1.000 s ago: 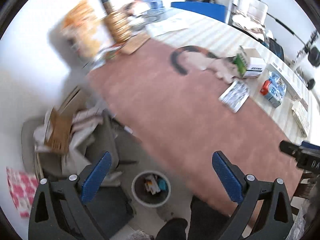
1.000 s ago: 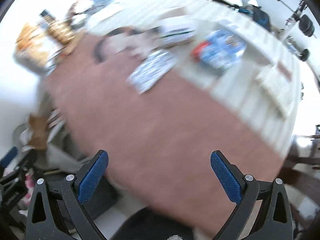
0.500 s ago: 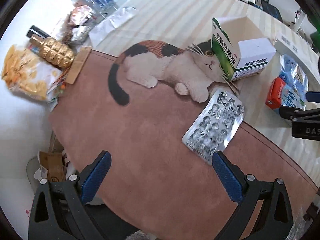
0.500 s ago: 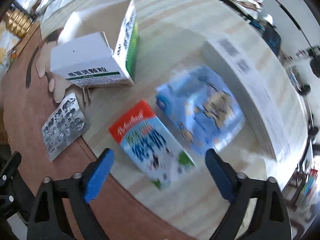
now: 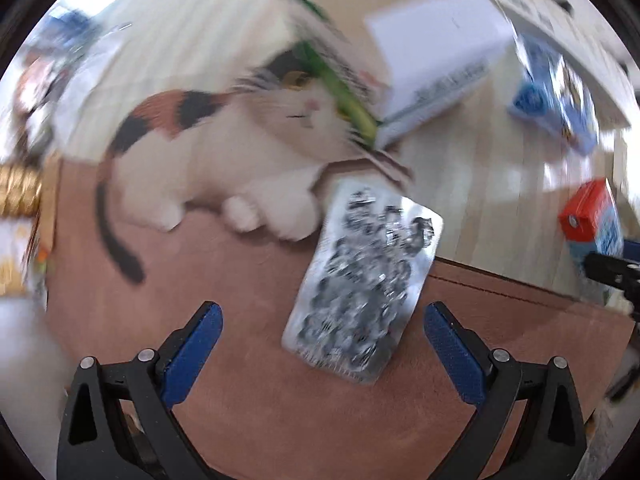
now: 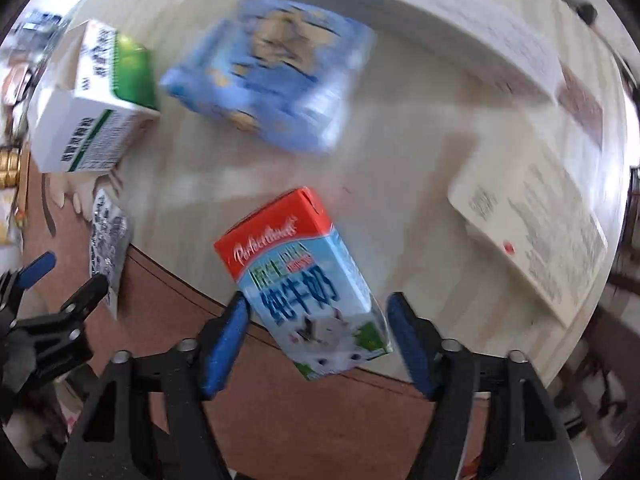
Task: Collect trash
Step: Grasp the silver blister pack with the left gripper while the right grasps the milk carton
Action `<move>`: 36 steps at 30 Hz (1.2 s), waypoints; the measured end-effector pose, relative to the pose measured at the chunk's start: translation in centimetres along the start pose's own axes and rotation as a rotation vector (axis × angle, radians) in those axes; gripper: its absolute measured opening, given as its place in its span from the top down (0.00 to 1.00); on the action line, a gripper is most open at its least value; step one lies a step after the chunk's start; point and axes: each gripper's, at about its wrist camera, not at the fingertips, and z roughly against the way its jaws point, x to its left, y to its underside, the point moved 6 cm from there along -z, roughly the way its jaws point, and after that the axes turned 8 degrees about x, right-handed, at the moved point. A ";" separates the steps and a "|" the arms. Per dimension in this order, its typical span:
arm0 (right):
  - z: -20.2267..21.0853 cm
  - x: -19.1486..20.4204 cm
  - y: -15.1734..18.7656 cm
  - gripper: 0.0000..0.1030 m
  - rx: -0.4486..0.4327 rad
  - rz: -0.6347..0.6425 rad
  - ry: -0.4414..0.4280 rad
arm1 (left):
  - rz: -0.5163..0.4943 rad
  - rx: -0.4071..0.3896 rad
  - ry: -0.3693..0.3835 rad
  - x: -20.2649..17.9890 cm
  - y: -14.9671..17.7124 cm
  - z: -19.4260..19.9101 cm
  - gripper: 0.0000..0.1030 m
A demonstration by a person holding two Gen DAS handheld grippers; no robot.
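A silver blister pack lies on the brown mat, just ahead of my open left gripper, between its fingers' line. It also shows in the right wrist view. A red-and-blue milk carton lies on the table's edge, its lower end between the fingers of my right gripper, which stands open around it. The carton also shows in the left wrist view. A white-and-green medicine box and a blue packet lie farther back.
A cat-print mat covers the table's left part. A white flat box lies at the right, a long white box at the back. A gold object sits at the far left.
Both grippers have moved forward and down. The left one has closed in on the blister pack; the right one has come around the milk carton and its fingers stand narrower.
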 end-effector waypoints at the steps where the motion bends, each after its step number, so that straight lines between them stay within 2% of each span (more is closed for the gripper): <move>1: 0.1 -0.4 0.0 0.21 -0.011 -0.007 -0.019 | -0.028 0.009 -0.010 -0.4 -0.3 -0.4 0.00; 6: 0.6 0.2 -0.3 0.21 -0.079 0.084 0.025 | -0.130 0.031 -0.019 -2.5 -1.4 -1.3 0.02; 7: 0.6 0.6 -0.5 0.21 -0.096 0.106 0.031 | -0.132 0.025 -0.017 -2.7 -1.4 -1.2 0.07; 8: 0.7 1.1 -0.7 0.21 -0.120 0.138 0.031 | -0.131 0.025 -0.003 -2.9 -1.4 -1.1 0.17; 9: 0.9 1.5 -0.9 0.21 -0.146 0.163 0.047 | -0.118 0.029 0.035 -3.1 -1.3 -0.9 0.24; 10: 1.0 1.9 -1.1 0.22 -0.162 0.182 0.068 | -0.089 0.038 0.090 -3.3 -1.0 -0.8 0.37; 11: 0.7 2.7 -1.0 0.24 -0.167 0.191 0.072 | -0.063 0.040 0.116 -3.2 -0.7 -0.7 0.37; 13: 0.3 2.8 -0.8 0.41 -0.154 0.178 0.069 | -0.005 0.043 0.129 -2.9 -0.2 -0.8 0.37; 15: 0.1 3.1 -0.5 0.45 -0.162 0.152 0.074 | 0.083 0.047 0.161 -2.1 0.4 -1.0 0.37; 19: -0.5 1.8 1.3 0.45 -0.058 0.042 -0.012 | 0.315 0.103 0.262 -1.2 3.3 -1.7 0.37; 21: -0.9 1.4 2.2 0.45 -0.024 0.035 -0.019 | 0.413 0.116 0.302 -1.1 4.9 -2.1 0.37; 23: -1.0 1.3 2.8 0.45 -0.019 0.048 0.000 | 0.426 0.099 0.292 -1.4 5.2 -2.0 0.36; 29: -2.5 2.8 3.9 0.38 -0.031 0.093 0.096 | 0.331 0.100 0.192 -4.2 4.7 -1.8 0.30; 33: -3.5 4.9 4.7 0.37 -0.059 0.116 0.158 | 0.333 0.079 0.198 -5.3 4.2 -1.3 0.33; 35: -3.8 5.5 5.4 0.40 -0.080 0.124 0.183 | 0.328 0.064 0.196 -4.7 4.4 -1.0 0.39; 36: -3.9 5.3 5.7 0.45 -0.090 0.125 0.197 | 0.324 0.057 0.193 -4.2 5.6 -1.1 0.39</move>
